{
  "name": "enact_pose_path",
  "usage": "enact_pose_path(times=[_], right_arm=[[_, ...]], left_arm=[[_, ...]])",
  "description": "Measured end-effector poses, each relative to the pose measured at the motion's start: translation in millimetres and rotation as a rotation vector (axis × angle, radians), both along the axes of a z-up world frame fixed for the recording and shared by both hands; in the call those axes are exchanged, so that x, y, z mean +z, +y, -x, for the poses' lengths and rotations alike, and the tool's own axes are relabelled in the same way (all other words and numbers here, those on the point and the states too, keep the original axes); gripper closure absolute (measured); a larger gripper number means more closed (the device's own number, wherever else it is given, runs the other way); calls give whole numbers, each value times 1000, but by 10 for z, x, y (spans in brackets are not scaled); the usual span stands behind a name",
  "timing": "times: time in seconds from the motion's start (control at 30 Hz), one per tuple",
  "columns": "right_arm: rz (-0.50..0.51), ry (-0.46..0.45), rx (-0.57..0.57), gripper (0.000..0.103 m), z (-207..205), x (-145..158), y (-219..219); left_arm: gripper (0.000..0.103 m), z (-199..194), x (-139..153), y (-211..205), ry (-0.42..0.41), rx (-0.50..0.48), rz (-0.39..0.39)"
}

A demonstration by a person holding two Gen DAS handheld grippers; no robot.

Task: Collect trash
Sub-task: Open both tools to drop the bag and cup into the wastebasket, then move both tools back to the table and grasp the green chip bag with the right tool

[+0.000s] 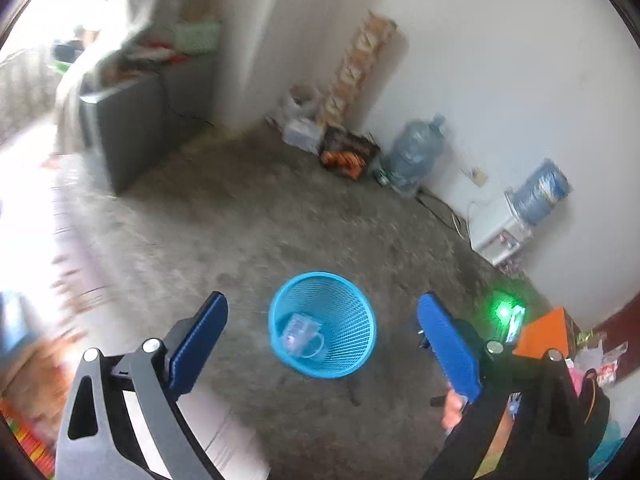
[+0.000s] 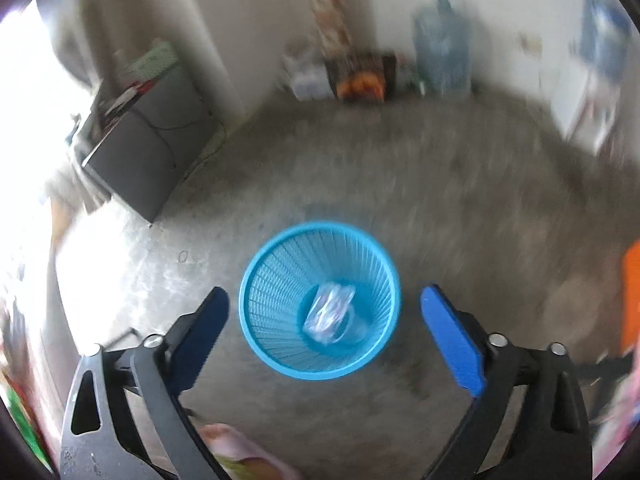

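Observation:
A blue mesh waste basket [image 1: 352, 364] stands on the concrete floor. It also shows in the right wrist view [image 2: 272, 344]. A crumpled clear plastic piece [image 1: 301, 334] lies at its bottom, seen in the right wrist view too [image 2: 329, 313]. My left gripper [image 1: 322, 304] is open and empty, held above the basket. My right gripper [image 2: 324, 298] is open and empty, also above the basket. The right hand and its gripper show at the lower right of the left wrist view.
Two large water bottles [image 1: 416, 152] and a white dispenser [image 1: 498, 234] stand along the white wall. A dark grey cabinet [image 1: 132, 128] stands at the left. Boxes and bags [image 1: 344, 152] sit in the corner. An orange box [image 1: 546, 332] and packets lie at the right.

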State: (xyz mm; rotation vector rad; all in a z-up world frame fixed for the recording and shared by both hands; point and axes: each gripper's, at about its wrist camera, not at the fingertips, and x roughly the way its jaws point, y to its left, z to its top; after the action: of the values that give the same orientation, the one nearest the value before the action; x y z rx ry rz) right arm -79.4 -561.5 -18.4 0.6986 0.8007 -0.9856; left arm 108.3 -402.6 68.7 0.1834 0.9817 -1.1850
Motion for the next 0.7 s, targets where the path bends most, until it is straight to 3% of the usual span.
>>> enact_pose_path(times=[0.2, 0.37, 0.53, 0.63, 0.7], right_arm=[[228, 134, 174, 8, -407, 633, 798], [374, 155, 398, 8, -855, 933, 1642], [334, -75, 597, 8, -1223, 1217, 2177], [225, -232, 700, 8, -1484, 1334, 2328], [124, -290, 749, 8, -1728, 1376, 2393]], left_arm=[[6, -151, 561, 1516, -41, 193, 99], [6, -232, 682, 2772, -75, 377, 134], [6, -248, 665, 3742, -99, 532, 180], [6, -285, 626, 4056, -123, 583, 191], [6, -309, 601, 4197, -144, 615, 197]])
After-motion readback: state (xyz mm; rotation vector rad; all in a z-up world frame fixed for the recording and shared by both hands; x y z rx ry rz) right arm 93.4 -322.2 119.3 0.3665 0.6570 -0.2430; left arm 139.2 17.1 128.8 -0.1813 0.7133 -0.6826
